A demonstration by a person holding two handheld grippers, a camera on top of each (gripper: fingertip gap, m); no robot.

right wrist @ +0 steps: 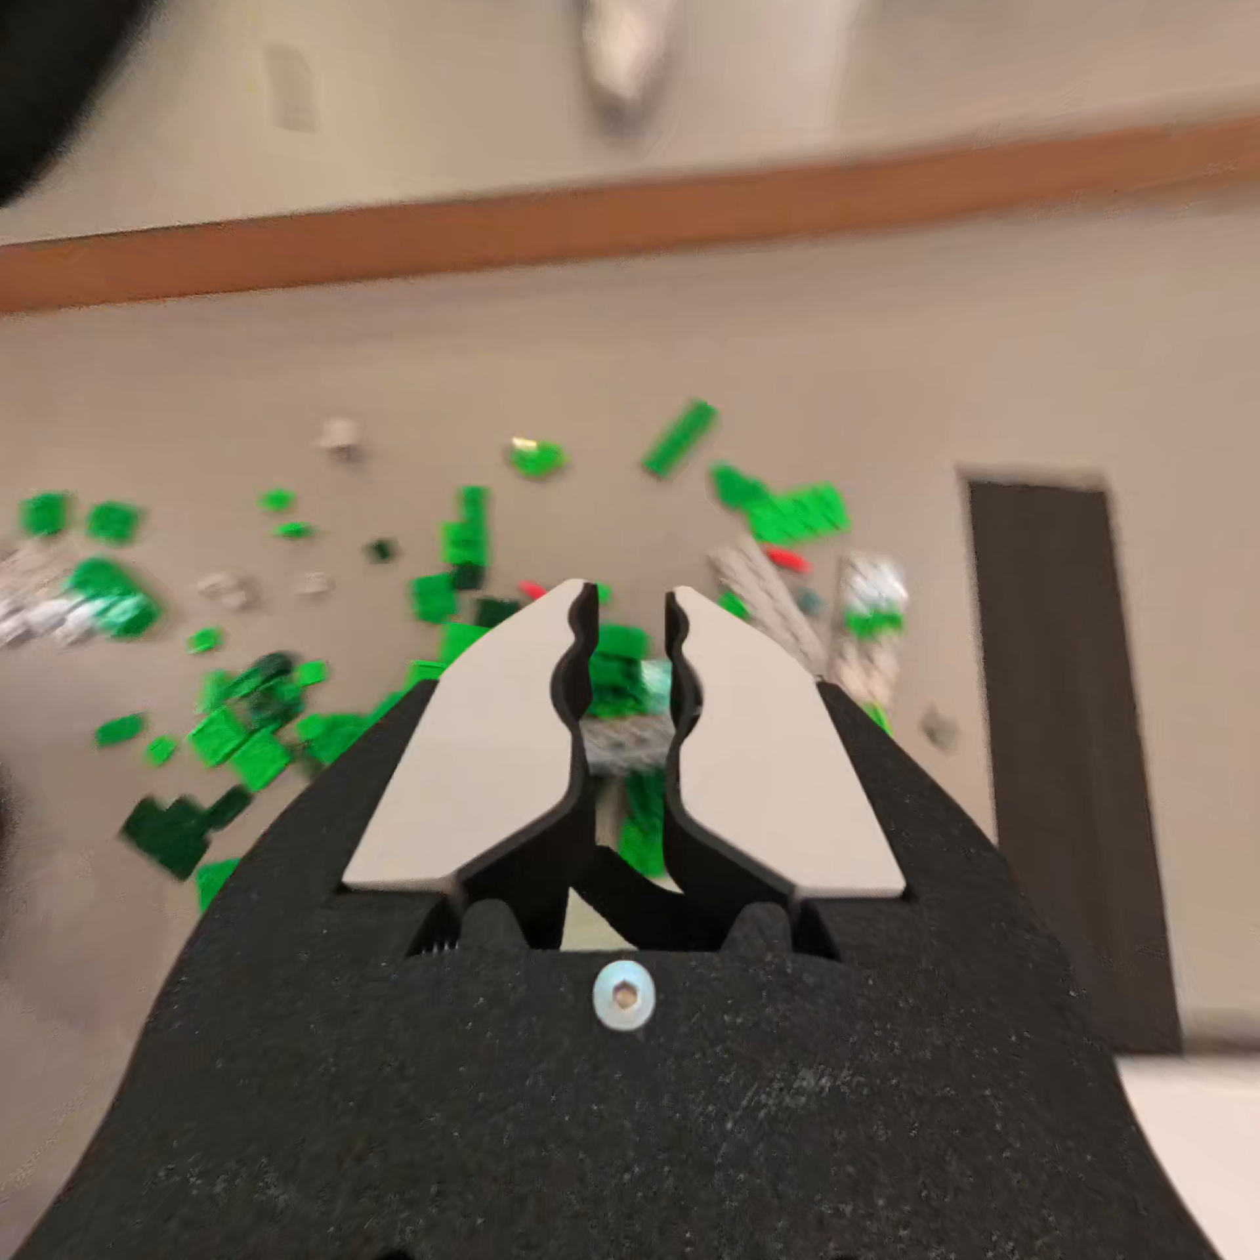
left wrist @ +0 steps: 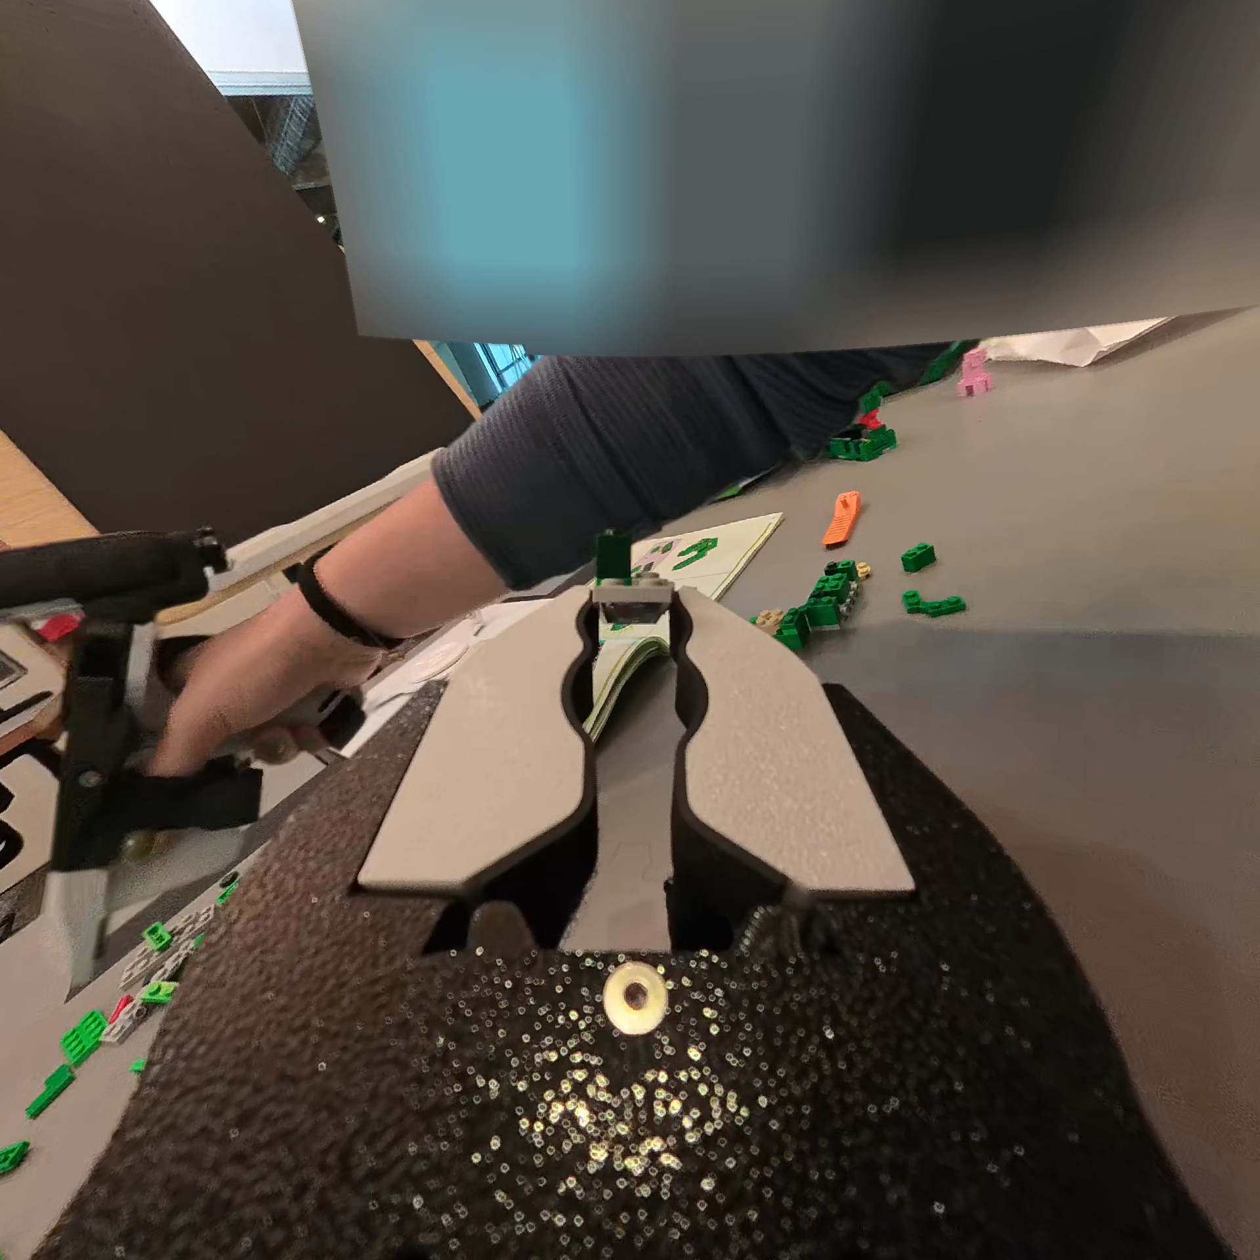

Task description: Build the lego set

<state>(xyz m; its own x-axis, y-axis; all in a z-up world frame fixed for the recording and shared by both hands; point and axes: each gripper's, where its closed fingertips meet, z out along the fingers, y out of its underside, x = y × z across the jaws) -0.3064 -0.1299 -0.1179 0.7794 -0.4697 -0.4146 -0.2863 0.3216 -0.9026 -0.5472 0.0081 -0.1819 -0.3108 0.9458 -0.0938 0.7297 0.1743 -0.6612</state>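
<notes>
Grey table (left wrist: 1023,682); left gripper (left wrist: 633,600) clamps grey plate (left wrist: 631,592); right gripper (right wrist: 631,600) parted, empty; bricks (right wrist: 463,538) blurred.

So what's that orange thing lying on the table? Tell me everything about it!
The orange brick separator is a small, flat wedge of shiny plastic, bright orange all over. One end looks thicker and blockier, the other thins to a blade. It lies flat on the grey table, angled, past the open instruction booklet and near loose green bricks. Nothing touches it; neither tool is near it.
</notes>
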